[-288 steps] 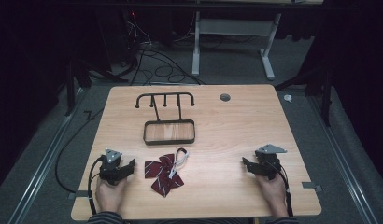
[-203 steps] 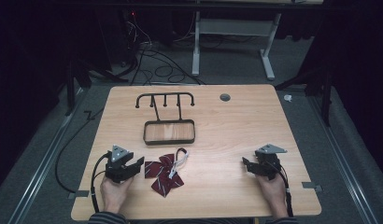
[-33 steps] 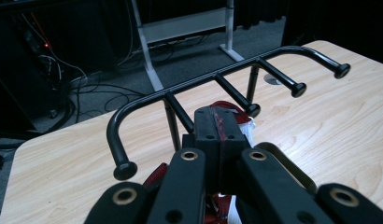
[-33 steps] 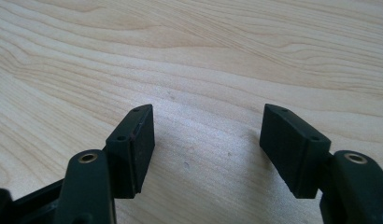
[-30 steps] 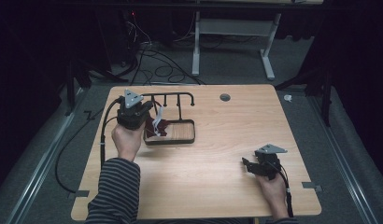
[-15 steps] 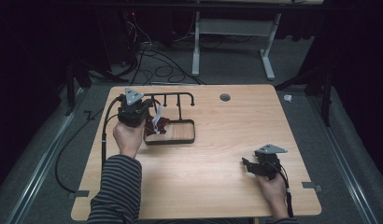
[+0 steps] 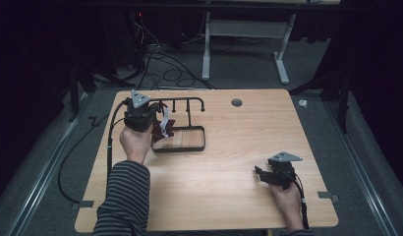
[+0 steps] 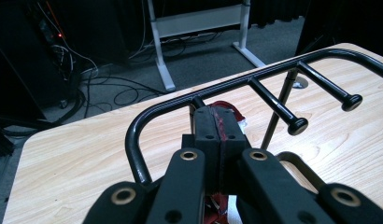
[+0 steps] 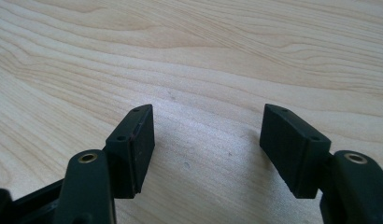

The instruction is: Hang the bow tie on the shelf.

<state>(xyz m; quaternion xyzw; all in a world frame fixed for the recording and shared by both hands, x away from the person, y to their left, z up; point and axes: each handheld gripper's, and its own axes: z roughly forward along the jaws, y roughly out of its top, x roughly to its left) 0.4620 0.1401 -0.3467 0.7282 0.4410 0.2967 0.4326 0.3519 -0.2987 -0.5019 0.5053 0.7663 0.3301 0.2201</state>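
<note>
A black wire rack (image 7: 186, 102) with short hooks stands on a wooden base (image 7: 187, 140) at the table's far left. My left gripper (image 7: 157, 119) is up against its left end, shut on a dark red bow tie (image 7: 166, 126) whose white strap hangs below. In the left gripper view the gripper (image 8: 220, 127) pinches a strip of the red bow tie (image 8: 223, 106) just behind the rack's top bar (image 8: 255, 77), beside the nearest hook (image 8: 298, 125). My right gripper (image 7: 259, 173) rests near the table's front right. Seen in its own view, the right gripper (image 9: 206, 140) is open with only bare wood between its pads.
The wooden table (image 7: 229, 196) has a round grommet (image 7: 236, 103) at its far edge. Cables and a white desk frame (image 7: 244, 34) lie on the dark floor beyond. The left gripper's cable (image 7: 110, 147) trails over the table's left edge.
The bow tie lay on the table's front middle; my left gripper took hold of it and carried it up to the rack. Over the last second almost nothing moved. The right gripper stayed put.
</note>
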